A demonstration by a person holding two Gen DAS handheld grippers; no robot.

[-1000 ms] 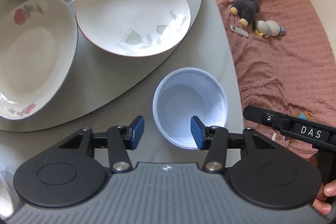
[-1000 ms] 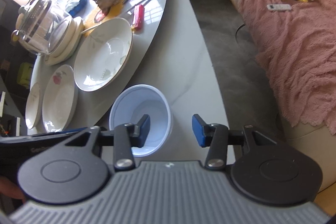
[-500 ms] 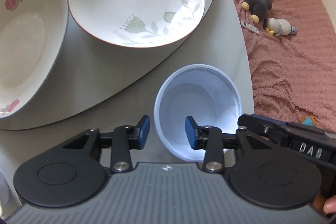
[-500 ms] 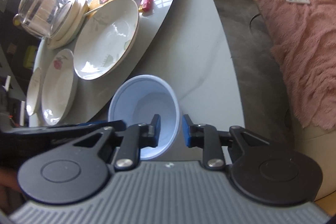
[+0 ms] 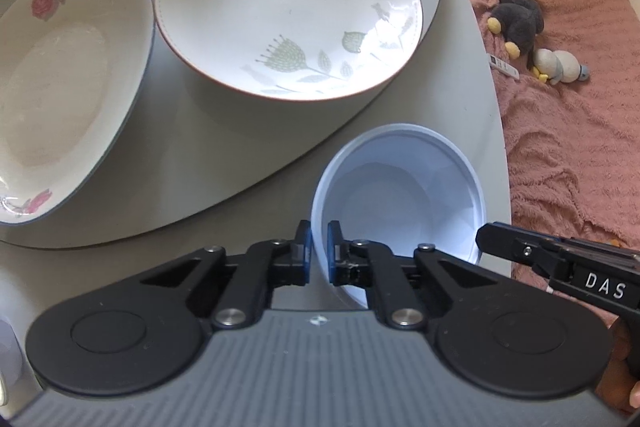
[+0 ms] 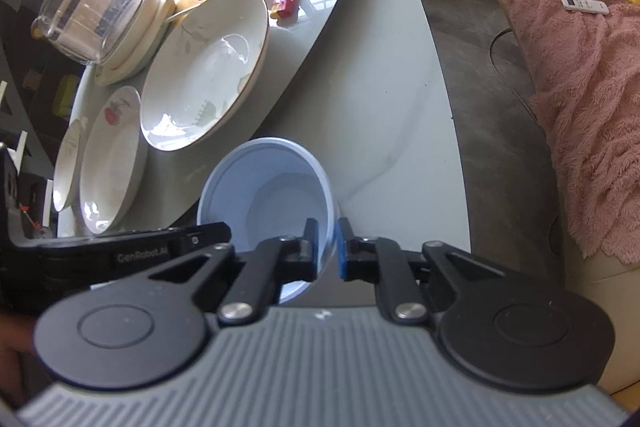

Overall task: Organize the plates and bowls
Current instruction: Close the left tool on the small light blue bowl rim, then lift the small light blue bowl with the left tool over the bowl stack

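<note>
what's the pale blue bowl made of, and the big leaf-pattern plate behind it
Pale blue bowl: probably thin plastic, matte; its wall is slim, faintly faceted inside, and shows no bright glare. Leaf-pattern plate: likely glazed ceramic or porcelain; glossy white with sharp window reflections, a printed green motif and a thin brown rim line. Neither can be confirmed by look alone.

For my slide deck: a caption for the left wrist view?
Left hand-held gripper shut on the blue bowl's rim beside two plates.

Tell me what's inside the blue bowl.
The blue bowl looks empty: bare pale walls and bottom show. One finger of each hand-held gripper reaches inside at the near rim and covers that part of the wall.
</note>
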